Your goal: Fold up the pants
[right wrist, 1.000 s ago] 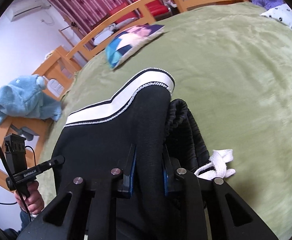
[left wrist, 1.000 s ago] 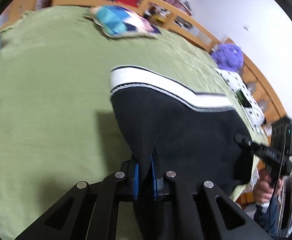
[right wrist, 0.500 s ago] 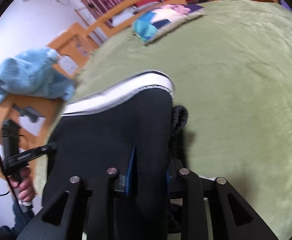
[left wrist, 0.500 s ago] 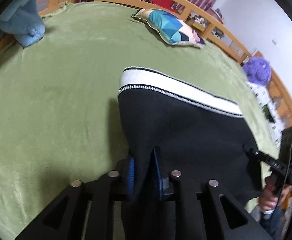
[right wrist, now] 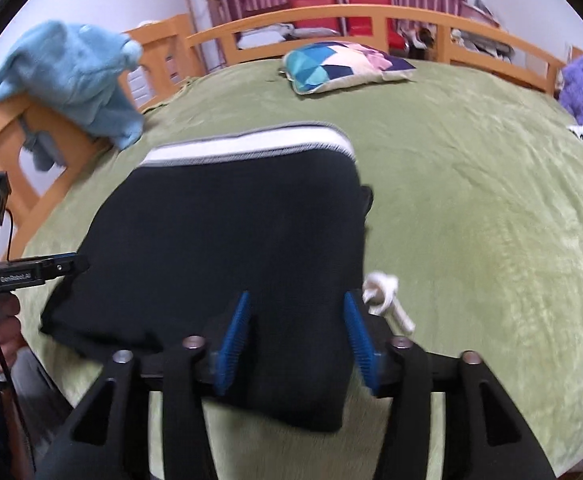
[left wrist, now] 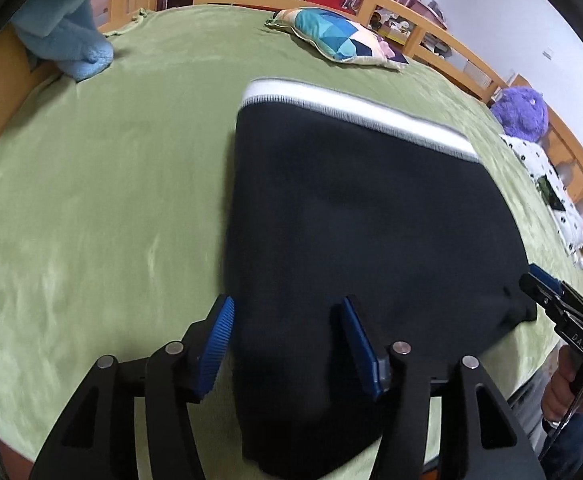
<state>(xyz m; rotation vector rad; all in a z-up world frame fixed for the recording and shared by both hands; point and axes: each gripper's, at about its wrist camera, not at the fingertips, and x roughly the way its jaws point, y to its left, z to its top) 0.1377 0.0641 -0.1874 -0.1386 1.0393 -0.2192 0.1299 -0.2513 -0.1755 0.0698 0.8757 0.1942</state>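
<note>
Pants (left wrist: 363, 216): lying folded on the green bed (left wrist: 91, 200), toward its near edge, white band (left wrist: 355, 108) facing the far rail.
Left gripper (left wrist: 287, 336): jaws opening, black cloth lying between the blue pads (left wrist: 215, 344), pads not pressing it.
Right gripper (right wrist: 297, 332): jaws opening over the near right corner of the pants, pads apart from the cloth.
Drawstring (right wrist: 385, 298): sticking out white, just beside the right gripper's right pad.
Pillow (left wrist: 339, 38): resting near the far edge.

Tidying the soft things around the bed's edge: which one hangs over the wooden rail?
The light blue plush, draped over the wooden rail; the patterned pillow lies flat on the green blanket.
</note>
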